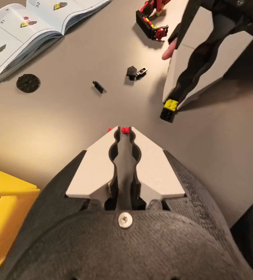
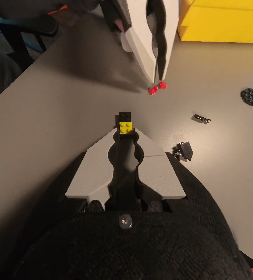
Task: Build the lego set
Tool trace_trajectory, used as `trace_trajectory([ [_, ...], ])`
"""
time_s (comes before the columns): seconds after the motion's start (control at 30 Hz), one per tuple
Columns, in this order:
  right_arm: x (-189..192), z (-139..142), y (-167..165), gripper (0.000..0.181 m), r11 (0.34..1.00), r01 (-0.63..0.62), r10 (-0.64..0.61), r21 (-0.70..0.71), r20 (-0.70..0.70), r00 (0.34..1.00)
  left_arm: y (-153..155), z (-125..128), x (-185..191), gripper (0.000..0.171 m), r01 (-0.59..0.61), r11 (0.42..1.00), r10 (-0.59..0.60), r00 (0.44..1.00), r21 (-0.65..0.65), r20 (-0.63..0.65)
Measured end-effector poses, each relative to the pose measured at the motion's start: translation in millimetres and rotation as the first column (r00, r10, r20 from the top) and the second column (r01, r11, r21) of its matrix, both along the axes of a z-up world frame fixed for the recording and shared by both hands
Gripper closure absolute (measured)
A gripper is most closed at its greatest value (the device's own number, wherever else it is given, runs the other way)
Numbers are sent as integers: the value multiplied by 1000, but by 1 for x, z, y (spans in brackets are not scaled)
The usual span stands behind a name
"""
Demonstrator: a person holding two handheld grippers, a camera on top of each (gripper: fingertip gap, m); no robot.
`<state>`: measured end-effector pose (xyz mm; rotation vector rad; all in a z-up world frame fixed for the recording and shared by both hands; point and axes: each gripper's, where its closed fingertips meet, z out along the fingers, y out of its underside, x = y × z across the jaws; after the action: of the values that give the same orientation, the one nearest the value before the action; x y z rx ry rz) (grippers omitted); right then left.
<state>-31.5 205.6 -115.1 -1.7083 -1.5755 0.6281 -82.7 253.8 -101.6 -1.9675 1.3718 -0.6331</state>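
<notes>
While the right gripper point(image 2: 125, 130) pinched a small stack, a yellow plate on a black plate point(image 2: 125, 123), the coming move seemed to turn on the left gripper point(image 1: 124, 128) and two tiny red clips on the table. In the left wrist view one red clip point(image 1: 125, 130) sat right at the gap between the fingertips, and the other clip point(image 1: 110, 130) peeked out just beyond the left finger. From the right wrist view both lay on the grey table point(image 2: 62, 121) just past those tips, side by side and not yet lifted. The left fingers stood nearly closed with a narrow slot between them; whether they already gripped the clip I could not tell, though it looked unheld. The left gripper was clearly the nearer one to the clips, and the stack hung well apart from them with its long axis pointing out along the right fingers.

The stack was hard glossy plastic, studded on top, its black end jutting forward. The clips were smooth, bright and very small, so a grip would likely need careful centring or they might squirt aside. Loose black parts lay further off: a round studded plate point(image 1: 28, 83), a thin bar point(image 1: 98, 87) and a sloped block point(image 1: 131, 72). A partly built red and black model point(image 1: 151, 25) stood beyond, beside an open booklet point(image 1: 24, 30), and a yellow box point(image 1: 4, 204) sat near the left gripper.
</notes>
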Motion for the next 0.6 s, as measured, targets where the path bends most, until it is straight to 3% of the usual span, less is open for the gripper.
trace_trajectory([
  [0.43, -1, 0, -2, 166, 1000, -10, 10, 22, 3, 1000, -3, -12, 6, 164, 42, 997, -45, 998, -68, -44],
  [0.6, -1, 0, -4, 166, 999, -26, 26, 21, 4, 1000, -29, 5, 29, 168, 215, 971, -211, 976, -104, 49],
])
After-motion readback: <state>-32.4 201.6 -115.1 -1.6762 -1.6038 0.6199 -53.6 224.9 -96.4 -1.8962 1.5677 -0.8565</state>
